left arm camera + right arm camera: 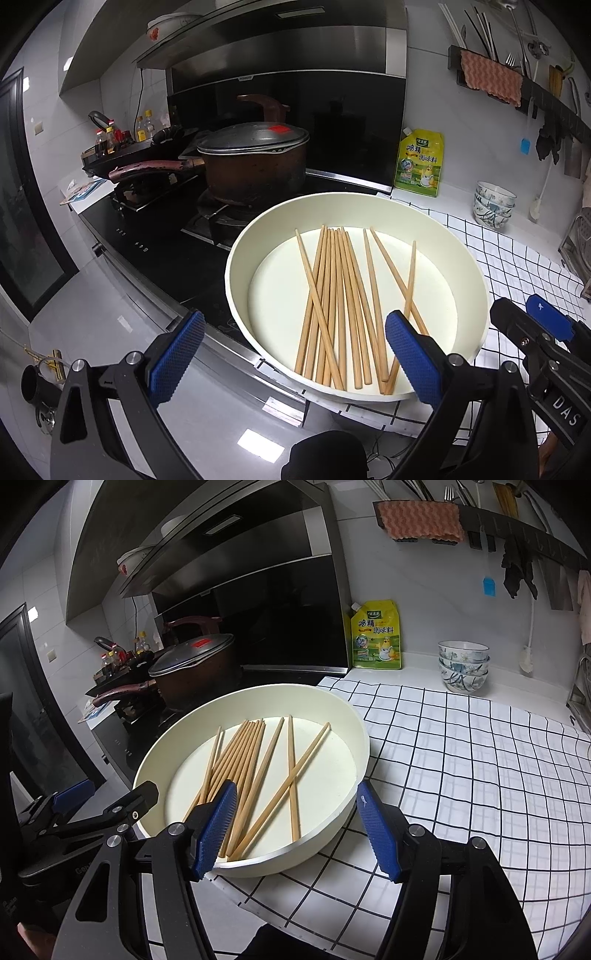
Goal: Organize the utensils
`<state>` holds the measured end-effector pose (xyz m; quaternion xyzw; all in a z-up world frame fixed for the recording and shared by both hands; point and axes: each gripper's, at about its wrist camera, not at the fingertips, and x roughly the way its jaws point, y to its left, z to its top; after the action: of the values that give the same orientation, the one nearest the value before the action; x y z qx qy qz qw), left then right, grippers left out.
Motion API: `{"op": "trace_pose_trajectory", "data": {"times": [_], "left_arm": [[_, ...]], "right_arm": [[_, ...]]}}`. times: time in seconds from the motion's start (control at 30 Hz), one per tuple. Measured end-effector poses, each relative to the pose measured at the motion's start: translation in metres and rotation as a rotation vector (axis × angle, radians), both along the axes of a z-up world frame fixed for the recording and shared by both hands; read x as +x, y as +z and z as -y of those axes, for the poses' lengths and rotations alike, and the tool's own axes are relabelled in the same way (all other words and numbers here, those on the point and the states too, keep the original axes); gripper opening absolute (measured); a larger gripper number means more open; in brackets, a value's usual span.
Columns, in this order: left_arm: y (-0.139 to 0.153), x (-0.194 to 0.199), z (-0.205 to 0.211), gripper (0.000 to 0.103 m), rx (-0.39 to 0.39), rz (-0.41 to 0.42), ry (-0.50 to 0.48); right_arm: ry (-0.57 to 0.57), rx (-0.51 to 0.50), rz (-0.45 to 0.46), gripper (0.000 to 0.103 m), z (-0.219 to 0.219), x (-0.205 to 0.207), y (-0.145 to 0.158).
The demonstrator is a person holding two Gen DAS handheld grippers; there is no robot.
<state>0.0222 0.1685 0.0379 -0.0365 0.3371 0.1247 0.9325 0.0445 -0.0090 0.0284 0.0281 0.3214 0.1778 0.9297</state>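
Note:
A cream round pan holds several wooden chopsticks, lying roughly parallel with a few crossed. It also shows in the right wrist view with the chopsticks. My left gripper is open and empty, above the pan's near rim. My right gripper is open and empty, over the pan's near right edge. The right gripper also shows in the left wrist view. The left gripper shows in the right wrist view. A wall rack holds hanging utensils.
A lidded brown pot stands on the black stove left of the pan. A checked cloth covers the counter. Stacked bowls and a yellow seasoning pouch stand by the back wall.

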Motion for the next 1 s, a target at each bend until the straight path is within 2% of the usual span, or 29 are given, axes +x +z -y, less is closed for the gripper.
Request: {"op": "trace_pose_trajectory", "data": {"times": [1.0], "left_arm": [[0.0001,-0.0015,0.0024,0.097,0.005,-0.006,-0.001]], "right_arm": [[0.000,0.001,0.000,0.065,0.0003,-0.0004,-0.0001]]}}
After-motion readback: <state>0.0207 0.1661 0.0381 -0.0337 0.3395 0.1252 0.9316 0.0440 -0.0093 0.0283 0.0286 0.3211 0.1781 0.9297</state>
